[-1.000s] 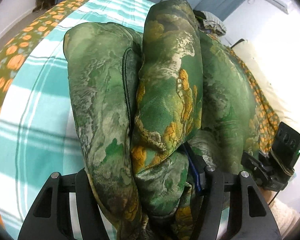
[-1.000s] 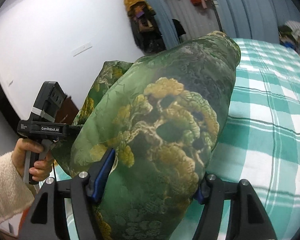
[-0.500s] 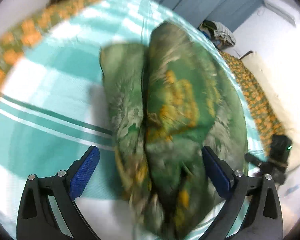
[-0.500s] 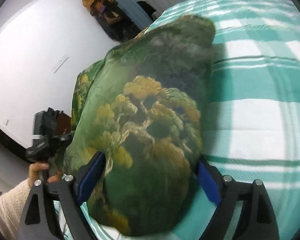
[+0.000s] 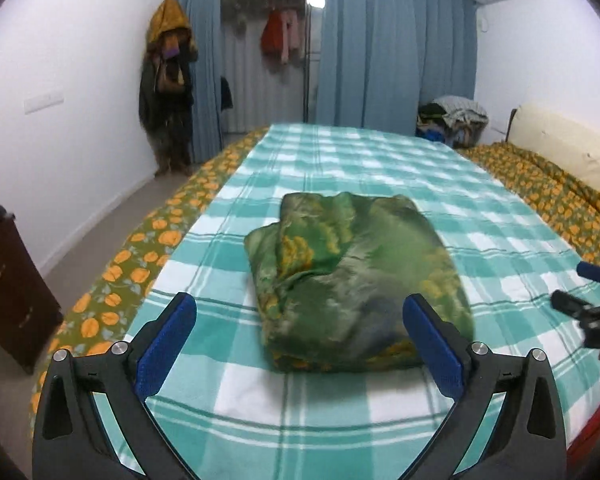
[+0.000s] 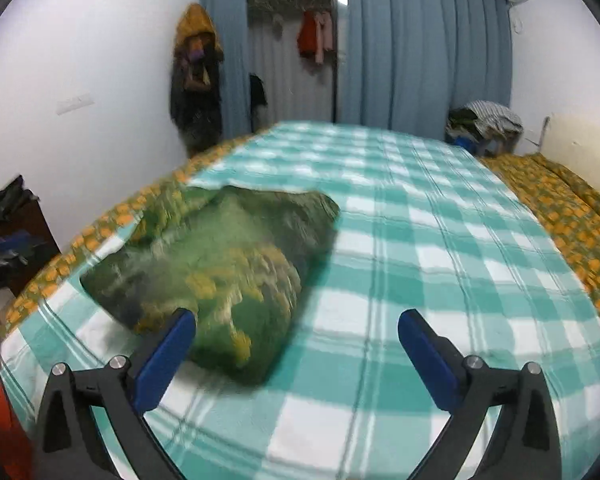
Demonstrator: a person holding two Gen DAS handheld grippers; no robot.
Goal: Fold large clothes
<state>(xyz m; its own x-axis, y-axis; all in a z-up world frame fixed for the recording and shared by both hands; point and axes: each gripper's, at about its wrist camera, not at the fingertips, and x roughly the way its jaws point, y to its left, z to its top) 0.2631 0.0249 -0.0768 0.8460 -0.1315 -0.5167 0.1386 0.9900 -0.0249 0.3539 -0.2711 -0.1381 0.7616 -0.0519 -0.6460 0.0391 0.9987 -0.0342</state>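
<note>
Bedroom with blue curtains (image 5: 396,48) behind; bed (image 5: 340,152) covered by a teal-and-white plaid blanket (image 5: 380,184) over an orange-flowered sheet (image 5: 140,268). Versus 1.0 s ago: both grippers had been clamped on the green patterned garment (image 5: 356,276) and holding it up close to the lenses; at 0.5 s they had let go. Now the garment lay folded in a compact bundle flat on the blanket, nothing touching it. Left gripper (image 5: 300,320) had pulled back, fingers (image 5: 168,336) spread wide and empty; bundle sat just ahead, roughly centred between them, the right blue pad overlapping its near right edge in view. Right gripper (image 6: 296,330) was also spread wide and empty; bundle (image 6: 220,272) lay ahead and to its left, partly behind the left finger (image 6: 164,356). Right-wrist view was motion-blurred. Right gripper's tips showed at the left-wrist view's right edge (image 5: 592,304).
</note>
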